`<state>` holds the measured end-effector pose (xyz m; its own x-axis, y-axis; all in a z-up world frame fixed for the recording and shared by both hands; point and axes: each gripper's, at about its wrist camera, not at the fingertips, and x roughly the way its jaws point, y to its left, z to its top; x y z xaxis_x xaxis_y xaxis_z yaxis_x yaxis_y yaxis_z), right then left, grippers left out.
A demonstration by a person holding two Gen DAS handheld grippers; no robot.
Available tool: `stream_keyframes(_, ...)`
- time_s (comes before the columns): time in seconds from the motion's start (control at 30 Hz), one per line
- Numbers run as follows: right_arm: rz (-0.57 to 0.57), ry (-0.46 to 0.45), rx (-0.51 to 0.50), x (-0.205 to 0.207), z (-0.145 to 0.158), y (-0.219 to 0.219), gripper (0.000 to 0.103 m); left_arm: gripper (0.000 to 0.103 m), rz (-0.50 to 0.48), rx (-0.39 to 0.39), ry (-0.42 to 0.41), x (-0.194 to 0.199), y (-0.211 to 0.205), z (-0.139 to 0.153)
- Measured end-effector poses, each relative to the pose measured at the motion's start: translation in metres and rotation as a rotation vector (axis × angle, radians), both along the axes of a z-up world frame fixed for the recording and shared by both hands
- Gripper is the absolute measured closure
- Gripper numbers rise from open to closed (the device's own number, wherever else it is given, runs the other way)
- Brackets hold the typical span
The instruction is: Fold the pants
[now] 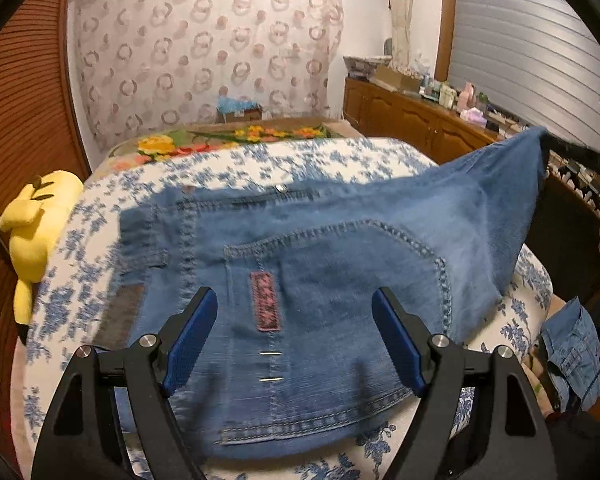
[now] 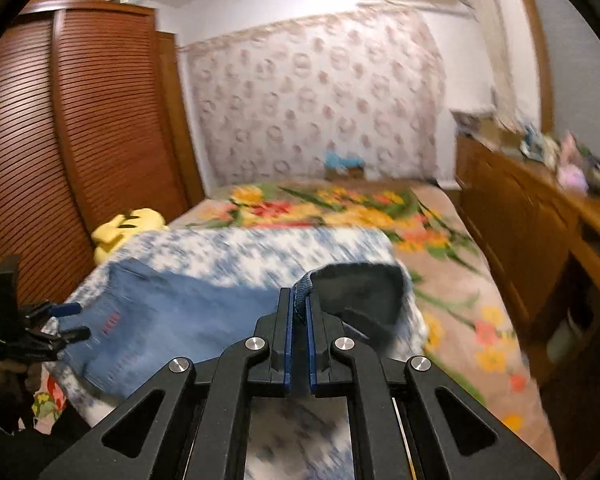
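Right gripper [image 2: 299, 312] clamped on a hem of the faded blue denim pants [image 1: 320, 248], lifted above the bed with blue-and-white floral cover [image 1: 60, 300]; left gripper [image 1: 294, 340] spread wide over the pocket side, gripping nothing.

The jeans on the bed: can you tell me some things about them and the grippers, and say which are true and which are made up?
1. The right gripper is pinching the jeans. True.
2. The left gripper is shut tight on the jeans. False: it is open, with its blue pads on either side above the denim.
3. The jeans lie on a blue-flowered cover. True.
4. A green plush toy sits beside the bed. False: the plush toy is yellow.
5. One corner of the jeans is lifted up. True.
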<state>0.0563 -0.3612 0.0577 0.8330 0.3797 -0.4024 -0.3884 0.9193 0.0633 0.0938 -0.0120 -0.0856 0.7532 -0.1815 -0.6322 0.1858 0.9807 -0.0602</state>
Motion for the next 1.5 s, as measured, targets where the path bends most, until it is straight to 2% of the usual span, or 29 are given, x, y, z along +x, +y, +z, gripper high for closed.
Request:
stream_keyframes(0.2,0.163,-0.093,-0.048,0.007,0.040,0.068,0.098,0.023,0.051,-0.010,-0.037,-0.011,0.029,0.012)
stream_keyframes(0.37,0.298,-0.148,-0.096,0.017,0.062,0.126,0.098,0.023,0.097,-0.018,-0.060,-0.022,0.055,0.020)
stream_keyframes(0.57,0.430,-0.134,-0.097,0.038,0.074,0.177,0.098,0.023,0.137,-0.026,-0.079,-0.030,0.077,0.024)
stream_keyframes(0.67,0.453,-0.098,-0.115,0.062,0.066,0.174,0.098,0.023,0.147,-0.029,-0.074,-0.030,0.084,0.021)
stream_keyframes(0.73,0.475,-0.064,-0.122,0.074,0.056,0.173,0.091,0.023,0.149,-0.032,-0.070,-0.030,0.086,0.019)
stream_keyframes(0.8,0.453,-0.055,-0.147,0.079,0.054,0.165,0.070,0.023,0.148,-0.036,-0.065,-0.029,0.086,0.016)
stream_keyframes(0.83,0.436,-0.052,-0.155,0.084,0.050,0.160,0.068,0.023,0.145,-0.038,-0.061,-0.028,0.085,0.015)
stream_keyframes(0.9,0.433,-0.034,-0.149,0.091,0.057,0.158,0.068,0.023,0.135,-0.039,-0.056,-0.024,0.081,0.013)
stream_keyframes(1.03,0.371,-0.019,-0.153,0.102,0.051,0.138,0.068,0.023,0.099,-0.031,-0.047,-0.012,0.069,0.010)
stream_keyframes(1.1,0.337,0.009,-0.146,0.109,0.040,0.128,0.068,0.023,0.081,-0.024,-0.043,-0.003,0.062,0.008)
stream_keyframes(1.23,0.297,0.064,-0.152,0.073,0.012,0.119,0.068,0.023,0.046,-0.023,-0.034,0.018,0.053,0.009)
stream_keyframes(1.5,0.216,0.154,-0.152,0.097,-0.018,0.120,0.068,0.023,-0.034,-0.019,-0.004,0.080,0.024,0.015)
